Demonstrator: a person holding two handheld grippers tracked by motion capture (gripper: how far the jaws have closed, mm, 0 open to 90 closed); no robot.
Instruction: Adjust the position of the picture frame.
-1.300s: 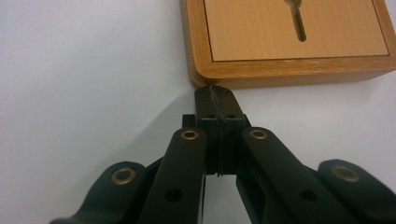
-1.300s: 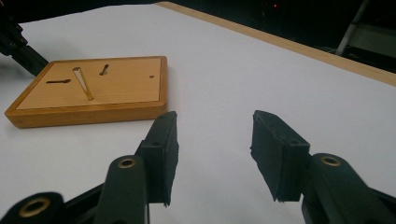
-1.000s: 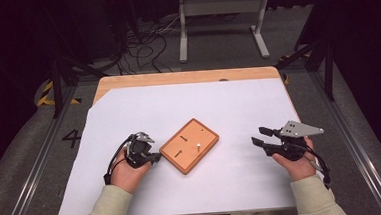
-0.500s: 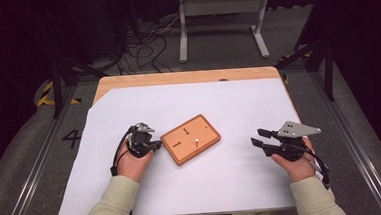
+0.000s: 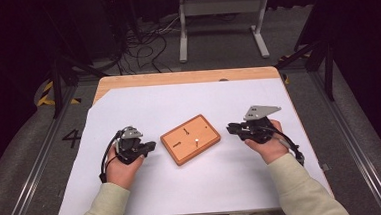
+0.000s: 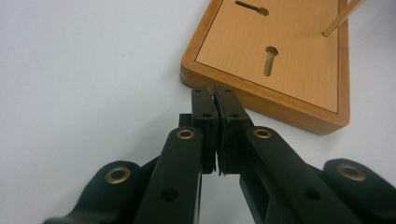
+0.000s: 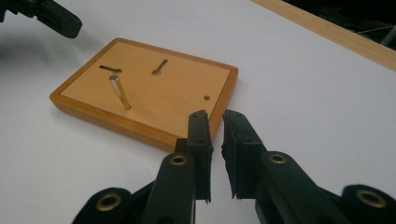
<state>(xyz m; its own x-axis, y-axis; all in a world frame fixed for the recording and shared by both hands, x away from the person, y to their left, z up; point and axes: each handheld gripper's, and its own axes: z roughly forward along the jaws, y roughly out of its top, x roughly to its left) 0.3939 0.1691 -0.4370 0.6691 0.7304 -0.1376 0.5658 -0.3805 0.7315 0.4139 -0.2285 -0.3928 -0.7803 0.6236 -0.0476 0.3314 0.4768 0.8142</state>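
Note:
A flat wooden board with slots and one upright brass pin lies mid-table on the white sheet. My left gripper is just left of it. In the left gripper view its jaws are pressed together on nothing, tips right at the board's edge. My right gripper sits just right of the board. Its jaws have just been closing and stand a narrow gap apart, nothing between them, tips near the board's corner. The pin leans in its hole.
The white sheet covers a wooden table. A metal stand and cables are on the floor beyond the far edge. Rails run along both sides.
The right gripper has slid left up to the board and its jaws have narrowed. The board has turned slightly and shifted away. The left hand has barely moved.

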